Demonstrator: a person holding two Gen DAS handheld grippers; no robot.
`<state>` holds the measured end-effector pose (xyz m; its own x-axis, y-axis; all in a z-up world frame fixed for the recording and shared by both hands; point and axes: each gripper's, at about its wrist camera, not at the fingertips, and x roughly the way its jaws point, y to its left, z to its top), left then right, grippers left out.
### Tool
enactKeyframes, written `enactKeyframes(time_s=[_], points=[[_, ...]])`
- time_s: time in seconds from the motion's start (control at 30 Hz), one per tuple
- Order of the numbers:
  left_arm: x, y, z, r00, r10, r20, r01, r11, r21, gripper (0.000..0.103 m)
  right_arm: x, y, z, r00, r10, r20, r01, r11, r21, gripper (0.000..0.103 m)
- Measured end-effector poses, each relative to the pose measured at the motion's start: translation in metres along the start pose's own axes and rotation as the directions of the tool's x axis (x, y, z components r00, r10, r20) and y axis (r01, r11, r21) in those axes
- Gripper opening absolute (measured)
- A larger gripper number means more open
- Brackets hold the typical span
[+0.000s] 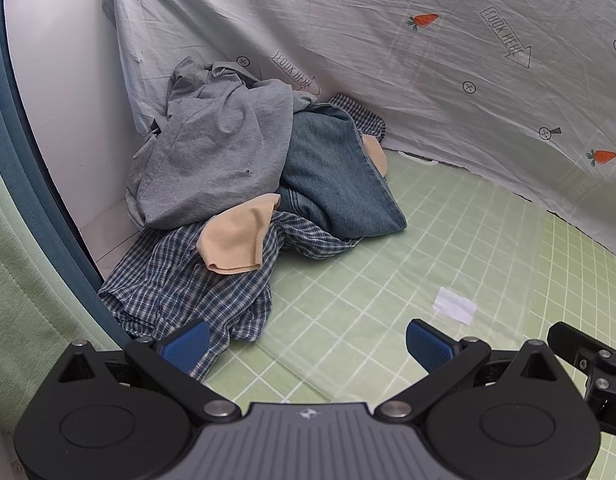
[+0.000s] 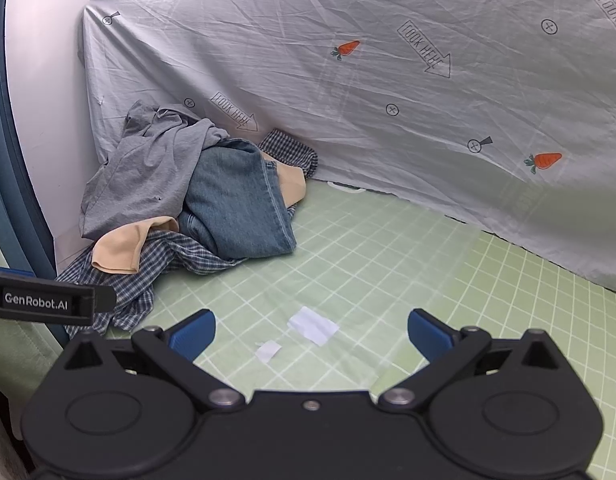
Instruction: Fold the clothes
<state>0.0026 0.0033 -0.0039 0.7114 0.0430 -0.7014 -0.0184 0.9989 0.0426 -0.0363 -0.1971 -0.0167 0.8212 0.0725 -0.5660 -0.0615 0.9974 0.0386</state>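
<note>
while both the left gripper (image 1: 308, 344) and right gripper (image 2: 311, 334) hover with fingers spread wide and empty, the clothes pile (image 1: 243, 184) sits against the carrot-print sheet (image 1: 388, 40), beyond a white paper scrap (image 1: 455, 305).

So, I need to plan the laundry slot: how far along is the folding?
Nothing looks folded yet. The grey top, jeans, beige garment and plaid shirt lie crumpled in one heap in the corner of the green grid mat. Nothing is in hand: the left gripper and right gripper are both open and empty. All the folding remains.
</note>
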Motion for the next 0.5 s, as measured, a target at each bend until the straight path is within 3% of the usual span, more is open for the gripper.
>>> enactKeyframes(time_s=[0.5], points=[[0.0041, 0.0019, 0.0001, 1.0, 0.005, -0.013, -0.005, 1.0, -0.008, 0.103, 0.0015, -0.0021, 0.0, 1.0, -0.004, -0.005, 0.004, 1.0, 0.01, 0.103]])
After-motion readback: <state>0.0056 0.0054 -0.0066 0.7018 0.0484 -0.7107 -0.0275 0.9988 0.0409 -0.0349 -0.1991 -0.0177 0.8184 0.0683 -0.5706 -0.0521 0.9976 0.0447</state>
